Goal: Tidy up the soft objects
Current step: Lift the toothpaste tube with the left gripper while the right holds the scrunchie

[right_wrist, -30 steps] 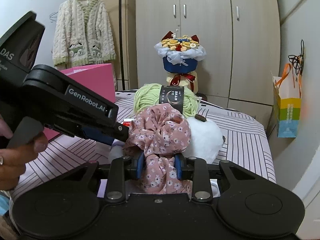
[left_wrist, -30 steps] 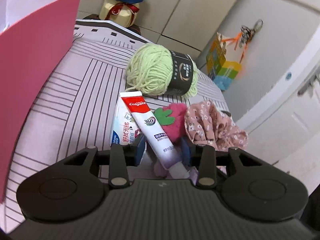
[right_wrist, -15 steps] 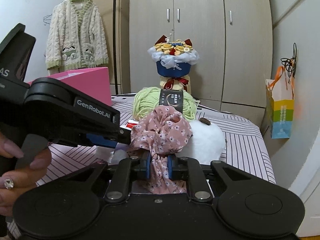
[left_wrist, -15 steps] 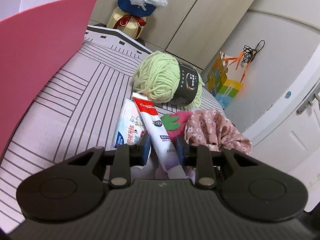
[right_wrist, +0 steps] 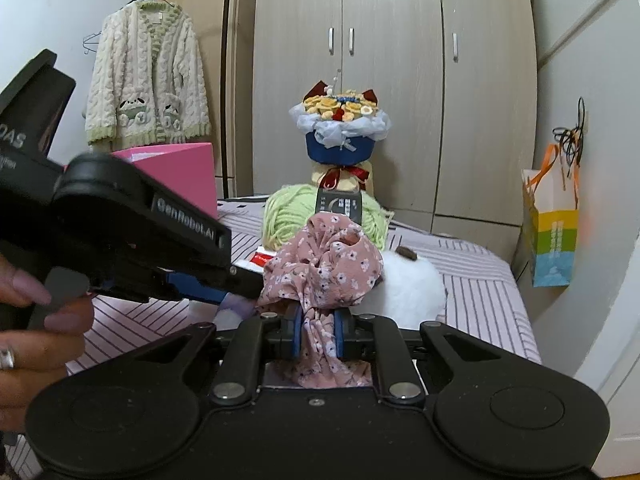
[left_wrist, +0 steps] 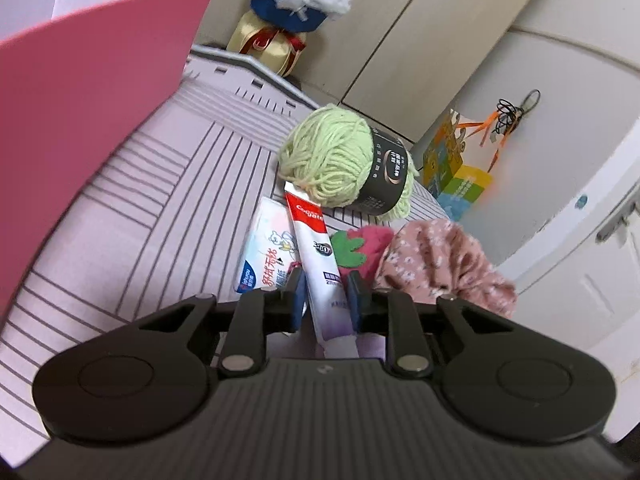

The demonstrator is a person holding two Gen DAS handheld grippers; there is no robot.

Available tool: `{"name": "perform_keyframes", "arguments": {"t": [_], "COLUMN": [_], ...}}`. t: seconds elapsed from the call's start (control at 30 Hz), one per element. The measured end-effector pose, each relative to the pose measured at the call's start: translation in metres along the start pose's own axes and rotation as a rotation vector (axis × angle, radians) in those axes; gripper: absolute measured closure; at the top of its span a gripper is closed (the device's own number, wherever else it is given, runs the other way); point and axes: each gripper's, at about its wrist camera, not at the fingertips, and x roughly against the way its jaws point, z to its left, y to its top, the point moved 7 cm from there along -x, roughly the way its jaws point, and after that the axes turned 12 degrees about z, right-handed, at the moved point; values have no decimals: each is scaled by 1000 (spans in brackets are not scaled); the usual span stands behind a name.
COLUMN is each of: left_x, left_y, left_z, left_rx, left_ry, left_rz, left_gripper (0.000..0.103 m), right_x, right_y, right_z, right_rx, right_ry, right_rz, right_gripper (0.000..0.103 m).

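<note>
My left gripper (left_wrist: pixel 325 295) is shut on a white and red Colgate toothpaste tube (left_wrist: pixel 316 248), lifted a little above the striped bed (left_wrist: pixel 168 184). My right gripper (right_wrist: pixel 316 330) is shut on a pink floral scrunchie (right_wrist: pixel 328 268), which also shows in the left wrist view (left_wrist: pixel 440 256). A green yarn ball (left_wrist: pixel 336 156) with a black label lies behind. A pink strawberry plush (left_wrist: pixel 360 244) lies next to the tube. A white fluffy toy (right_wrist: pixel 408 292) sits behind the scrunchie. The left gripper's body (right_wrist: pixel 120 232) is left of the scrunchie.
A pink box (left_wrist: pixel 80 92) stands open at the left of the bed. A tissue pack (left_wrist: pixel 266 256) lies under the tube. A flower bouquet (right_wrist: pixel 340 136) stands behind the bed before wardrobe doors. A colourful paper bag (right_wrist: pixel 554 240) hangs at the right.
My left gripper closed on the toothpaste tube and lifted it slightly. My right gripper tightened on the scrunchie and raised it.
</note>
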Motion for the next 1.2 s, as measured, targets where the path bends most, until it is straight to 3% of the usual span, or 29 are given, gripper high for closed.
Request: {"name": "perform_keyframes", "arguments": {"t": [0.27,0.47,0.77,1.2], "left_x": [24,28,14,21], "left_y": [-4,-17,-27,-33], "left_z": [4,12,18,17], "left_rx": [-72,-117,-106,-130], "left_ry": [14,21,1,-11], "left_rz": [-57,14,129,105], "left_gripper": [87,87,83,84], "right_x": [24,31,16,26], "right_y": [13,12,4,-7], "right_z": [2,8,6,12], "right_rx": [-10,-37,-68,-85], "right_ry": [-42,-10,-6,10], "right_rz": [-53,-45,-6,-8], "right_gripper": [85,85,85,85]}}
